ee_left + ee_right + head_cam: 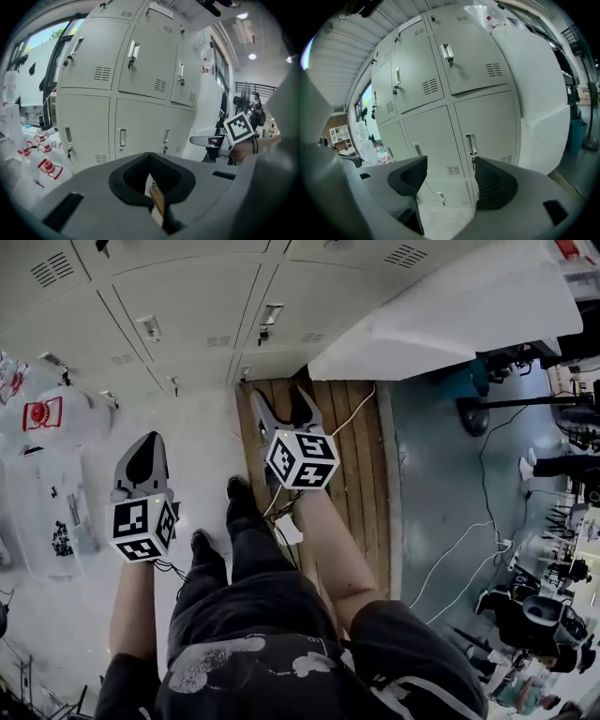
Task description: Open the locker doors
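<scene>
The grey lockers [197,310] stand with all doors closed. In front of the lockers, the left gripper [147,448] has its jaws pressed together and holds nothing; the right gripper [280,405], nearer to them, is wide open and empty

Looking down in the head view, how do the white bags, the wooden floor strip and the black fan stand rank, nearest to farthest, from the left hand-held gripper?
From the left hand-held gripper:
1. The white bags, close beside it on the left.
2. The wooden floor strip, off to its right.
3. The black fan stand, farthest right, beyond the strip.
</scene>
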`<state>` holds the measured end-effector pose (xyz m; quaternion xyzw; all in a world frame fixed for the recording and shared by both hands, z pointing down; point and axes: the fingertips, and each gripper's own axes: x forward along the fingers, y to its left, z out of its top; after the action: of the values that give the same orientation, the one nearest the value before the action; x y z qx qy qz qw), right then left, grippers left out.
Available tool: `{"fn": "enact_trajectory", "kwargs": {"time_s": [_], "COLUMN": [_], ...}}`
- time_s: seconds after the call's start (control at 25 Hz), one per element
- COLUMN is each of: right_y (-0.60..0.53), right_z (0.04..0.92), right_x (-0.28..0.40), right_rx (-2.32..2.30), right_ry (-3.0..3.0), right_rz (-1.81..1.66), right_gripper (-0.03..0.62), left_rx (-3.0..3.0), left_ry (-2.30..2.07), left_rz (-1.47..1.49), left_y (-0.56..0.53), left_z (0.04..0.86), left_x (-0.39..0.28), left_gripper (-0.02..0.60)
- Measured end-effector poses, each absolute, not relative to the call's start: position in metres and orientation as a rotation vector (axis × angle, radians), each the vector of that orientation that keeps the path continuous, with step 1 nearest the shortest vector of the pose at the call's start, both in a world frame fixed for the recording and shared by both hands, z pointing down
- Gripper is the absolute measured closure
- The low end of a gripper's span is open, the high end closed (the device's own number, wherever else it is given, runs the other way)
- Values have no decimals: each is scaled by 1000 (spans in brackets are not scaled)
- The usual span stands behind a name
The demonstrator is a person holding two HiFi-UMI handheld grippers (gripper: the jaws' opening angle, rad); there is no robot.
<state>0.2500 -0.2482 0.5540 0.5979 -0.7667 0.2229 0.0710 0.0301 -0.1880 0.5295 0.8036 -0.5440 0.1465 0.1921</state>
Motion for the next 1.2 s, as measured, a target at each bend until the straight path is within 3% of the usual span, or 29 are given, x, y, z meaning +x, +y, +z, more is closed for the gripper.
{"fn": "enact_trajectory", "kwargs": {"time_s": [0.96,1.2], "right_y": [-409,-437], "right_z": [640,649], "right_x": [251,249], "right_rx": [1563,1559], "right_ry": [-2392,-2419], "right_rz": [239,290], "right_gripper": [284,285], "left_rx": [2211,2181], "left_ry": [-1585,-1589], "left_rz": [424,436], "left_y": [-286,-292], "left_z": [624,634], "left_x": [62,59], "left_gripper": [574,574]}}
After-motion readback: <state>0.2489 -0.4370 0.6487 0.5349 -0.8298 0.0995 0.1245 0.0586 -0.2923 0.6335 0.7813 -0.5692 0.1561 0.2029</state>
